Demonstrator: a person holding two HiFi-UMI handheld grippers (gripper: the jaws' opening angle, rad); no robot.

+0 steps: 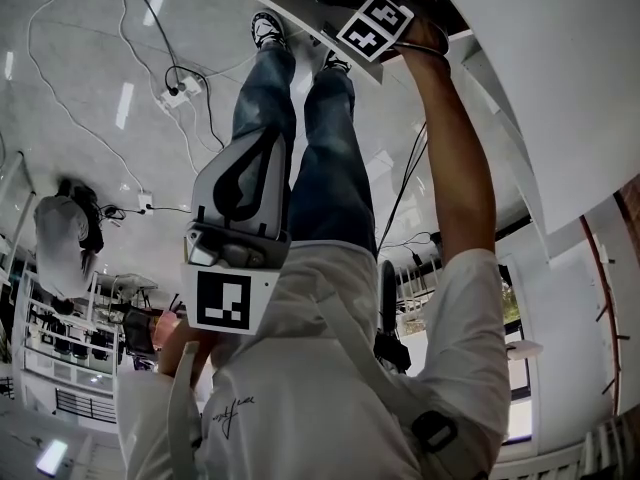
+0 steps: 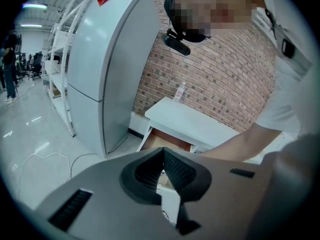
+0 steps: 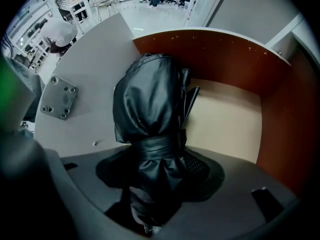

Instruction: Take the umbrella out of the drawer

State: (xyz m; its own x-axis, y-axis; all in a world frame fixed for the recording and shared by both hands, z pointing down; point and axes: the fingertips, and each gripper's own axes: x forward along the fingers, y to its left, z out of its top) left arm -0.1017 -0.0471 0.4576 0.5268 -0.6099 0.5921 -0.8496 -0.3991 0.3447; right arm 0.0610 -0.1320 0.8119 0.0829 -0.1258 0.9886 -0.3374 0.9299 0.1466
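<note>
A black folded umbrella (image 3: pixel 150 109), strapped round its middle, lies in the open drawer (image 3: pixel 225 54) with red-brown walls and a pale floor. My right gripper (image 3: pixel 161 166) points straight down into the drawer and is shut on the umbrella's near end, which fills the gap between the pads. In the head view only its marker cube (image 1: pixel 375 25) and the hand show at the drawer (image 1: pixel 310 3). My left gripper (image 1: pixel 260 146) hangs in front of the person's legs, away from the drawer, shut with nothing in it; its tips (image 2: pixel 162 153) meet.
The drawer (image 2: pixel 167 141) belongs to a white table (image 2: pixel 195 124) against a brick wall (image 2: pixel 225 74), with a small bottle (image 2: pixel 180 92) on top. A tall grey fridge (image 2: pixel 100 74) stands left of it. Cables (image 1: pixel 180 83) lie on the glossy floor.
</note>
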